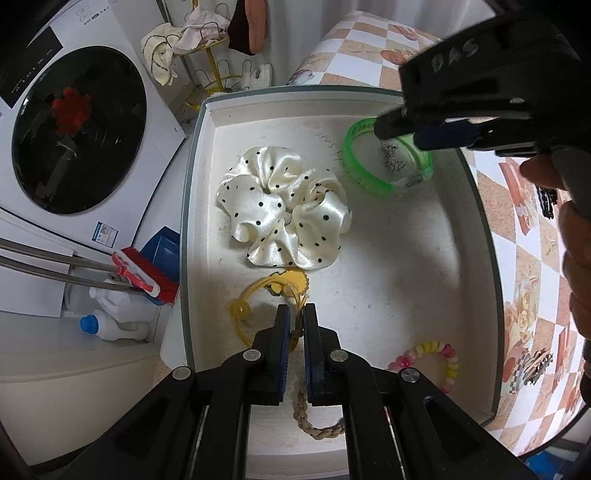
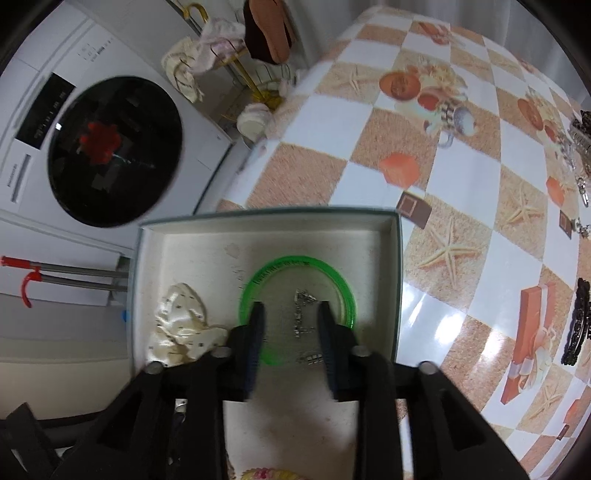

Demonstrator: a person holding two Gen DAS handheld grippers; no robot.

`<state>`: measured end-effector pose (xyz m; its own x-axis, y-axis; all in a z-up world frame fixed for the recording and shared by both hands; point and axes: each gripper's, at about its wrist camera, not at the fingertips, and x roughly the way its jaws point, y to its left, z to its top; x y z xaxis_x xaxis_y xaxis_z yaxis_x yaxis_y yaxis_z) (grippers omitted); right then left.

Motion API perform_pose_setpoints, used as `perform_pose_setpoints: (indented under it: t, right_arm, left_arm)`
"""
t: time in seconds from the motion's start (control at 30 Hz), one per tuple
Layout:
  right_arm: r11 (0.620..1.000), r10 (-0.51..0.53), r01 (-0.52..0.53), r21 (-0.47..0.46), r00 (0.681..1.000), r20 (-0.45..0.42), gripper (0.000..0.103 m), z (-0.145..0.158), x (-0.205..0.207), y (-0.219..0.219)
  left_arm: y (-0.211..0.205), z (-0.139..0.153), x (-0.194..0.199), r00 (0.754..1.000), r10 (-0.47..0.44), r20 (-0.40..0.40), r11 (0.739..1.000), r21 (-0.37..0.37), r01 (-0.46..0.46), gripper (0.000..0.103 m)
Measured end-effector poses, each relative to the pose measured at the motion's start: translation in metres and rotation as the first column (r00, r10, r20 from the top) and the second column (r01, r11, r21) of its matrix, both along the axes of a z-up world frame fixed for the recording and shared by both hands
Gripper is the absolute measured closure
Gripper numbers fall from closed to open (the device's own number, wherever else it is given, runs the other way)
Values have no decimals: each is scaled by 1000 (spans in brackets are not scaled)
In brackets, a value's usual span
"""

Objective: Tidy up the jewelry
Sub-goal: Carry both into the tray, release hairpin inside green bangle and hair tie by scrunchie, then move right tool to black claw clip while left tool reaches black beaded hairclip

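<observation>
left gripper point(image 1: 294, 314) – clamped on thin yellow elastic hair tie point(image 1: 255, 295) | right gripper point(image 2: 290, 314) – jaws apart over small metal piece point(image 2: 304, 310), inside glossy green bangle point(image 2: 299, 264) | white box point(image 1: 207, 122) – satin dotted scrunchie point(image 1: 282, 212) in middle

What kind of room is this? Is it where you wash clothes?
Probably a laundry corner at home: a front-loading washing machine, a bottle that may be detergent on the floor beside it, and cloths on a rack behind the box.
</observation>
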<state>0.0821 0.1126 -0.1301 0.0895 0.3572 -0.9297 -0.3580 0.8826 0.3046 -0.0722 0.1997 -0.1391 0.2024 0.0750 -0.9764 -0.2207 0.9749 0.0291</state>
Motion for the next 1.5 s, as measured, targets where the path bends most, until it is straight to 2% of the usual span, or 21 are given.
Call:
perform_pose_setpoints:
  t: [0.2, 0.4, 0.43, 0.47, 0.5, 0.53, 0.63, 0.67, 0.87, 0.9, 0.93, 1.23, 1.37, 1.5]
  right_arm:
    - [998, -49, 48, 52, 999, 18, 62, 26, -5, -21]
    - [993, -97, 97, 73, 995, 5, 52, 40, -19, -48]
    - [992, -103, 103, 75, 995, 0, 51, 40, -22, -53]
    - [991, -109, 109, 79, 994, -5, 46, 41, -25, -57]
    - [990, -114, 114, 82, 993, -10, 41, 42, -29, -61]
    - [989, -119, 120, 86, 993, -15, 40, 43, -33, -65]
    - [985, -140, 142, 97, 990, -24, 33, 45, -42, -77]
    - [983, -150, 152, 99, 988, -25, 24, 46, -44, -82]
    - [969, -230, 233, 80, 972, -42, 22, 48, -57, -120]
    - [966, -244, 247, 72, 969, -44, 19, 48, -59, -128]
    - [963, -261, 263, 61, 964, -45, 12, 48, -61, -136]
    - [906, -422, 422, -25, 905, -48, 12, 47, -78, -225]
    - [869, -494, 491, -68, 869, -30, 12, 46, -74, -263]
    - [850, -523, 521, -82, 852, -11, 12, 47, -61, -286]
  left_arm:
    - [-3, 9, 3, 1000, -11, 9, 1000, -6, 12, 92]
    - [-6, 15, 6, 1000, -20, 9, 1000, -6, 20, 91]
    - [-6, 15, 6, 1000, -19, 8, 1000, -6, 19, 66]
    - [-6, 16, 6, 1000, -16, 4, 1000, -4, 16, 0]
    - [-6, 17, 5, 1000, -3, 4, 1000, 22, 3, 2]
    - [-7, 20, 5, 999, 0, 36, 998, 59, -2, 0]
    - [-12, 20, 10, 999, -32, 33, 997, 64, 30, 0]
    - [-15, 21, 11, 999, -37, 33, 997, 70, 35, 0]
    - [-26, 30, 19, 997, -70, 41, 994, 90, 66, 0]
    - [-29, 32, 19, 996, -77, 40, 993, 91, 73, 0]
    - [-32, 32, 23, 995, -88, 38, 993, 88, 84, 0]
    - [-67, 55, 25, 983, -178, 47, 984, 34, 176, 0]
    - [-87, 63, 33, 976, -210, 58, 977, 34, 208, 0]
    - [-104, 66, 43, 974, -218, 63, 976, 30, 216, 0]
